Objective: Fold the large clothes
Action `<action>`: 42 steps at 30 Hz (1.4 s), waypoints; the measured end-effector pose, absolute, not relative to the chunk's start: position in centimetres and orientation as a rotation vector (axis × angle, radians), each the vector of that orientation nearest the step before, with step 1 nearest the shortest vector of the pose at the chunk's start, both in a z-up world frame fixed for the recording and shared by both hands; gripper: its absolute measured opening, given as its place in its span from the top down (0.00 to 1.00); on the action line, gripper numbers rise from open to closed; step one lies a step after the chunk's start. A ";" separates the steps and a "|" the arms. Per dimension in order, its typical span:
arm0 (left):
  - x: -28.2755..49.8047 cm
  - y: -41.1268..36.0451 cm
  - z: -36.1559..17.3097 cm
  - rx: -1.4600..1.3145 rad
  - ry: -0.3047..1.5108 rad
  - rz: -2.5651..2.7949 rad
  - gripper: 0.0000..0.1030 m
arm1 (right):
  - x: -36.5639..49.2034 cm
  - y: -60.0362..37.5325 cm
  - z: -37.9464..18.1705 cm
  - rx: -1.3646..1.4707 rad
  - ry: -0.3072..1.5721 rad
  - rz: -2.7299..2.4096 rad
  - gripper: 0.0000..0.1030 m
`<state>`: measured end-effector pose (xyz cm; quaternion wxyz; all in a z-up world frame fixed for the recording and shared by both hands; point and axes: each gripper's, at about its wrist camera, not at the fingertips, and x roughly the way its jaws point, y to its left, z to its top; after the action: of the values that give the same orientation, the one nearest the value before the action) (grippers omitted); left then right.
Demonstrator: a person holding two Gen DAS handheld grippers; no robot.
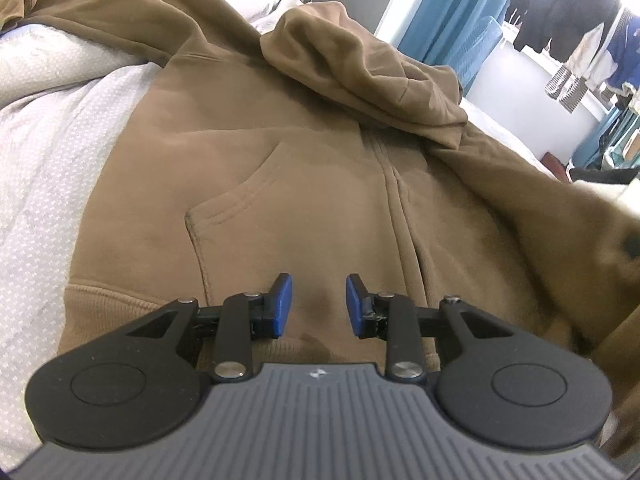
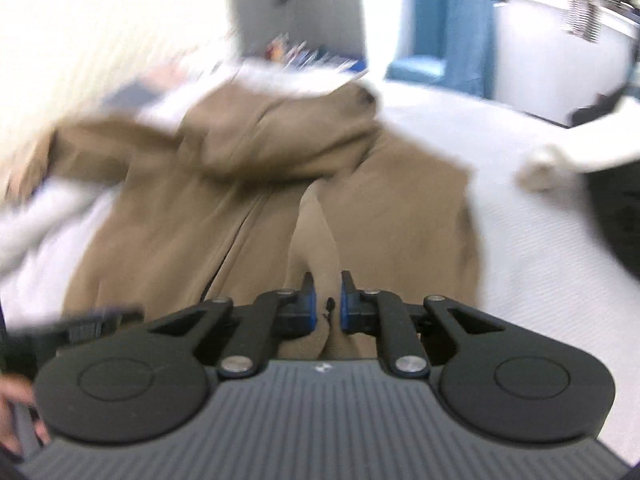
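A brown zip hoodie (image 1: 280, 160) lies front up on a pale bed cover (image 1: 60, 160), its hood (image 1: 360, 68) crumpled across the chest. Just above the ribbed hem, beside the pocket (image 1: 240, 200) and the zip (image 1: 396, 208), my left gripper (image 1: 319, 306) hovers open, nothing pinched between its blue pads. The right wrist view is blurred. In it my right gripper (image 2: 327, 304) is shut on a raised fold of the hoodie (image 2: 240, 208) near its bottom edge, and the cloth rises in a ridge from the pads.
Blue curtains (image 1: 436, 12) and hanging clothes (image 1: 568, 12) stand beyond the bed at the far right. White bed cover (image 2: 540, 260) stretches to the right of the hoodie. A person's hand (image 2: 16, 412) shows at the lower left of the right wrist view.
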<state>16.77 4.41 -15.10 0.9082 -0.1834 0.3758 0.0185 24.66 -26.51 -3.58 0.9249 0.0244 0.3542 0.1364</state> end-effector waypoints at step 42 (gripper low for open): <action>17.6 6.8 -14.1 -0.470 0.715 0.123 0.54 | 36.4 -49.2 -1.4 0.188 0.458 -0.246 0.30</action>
<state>17.58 6.78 -14.14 0.9081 -0.2280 0.3463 0.0596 36.39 -49.21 -1.37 0.9621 0.0930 0.2260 -0.1212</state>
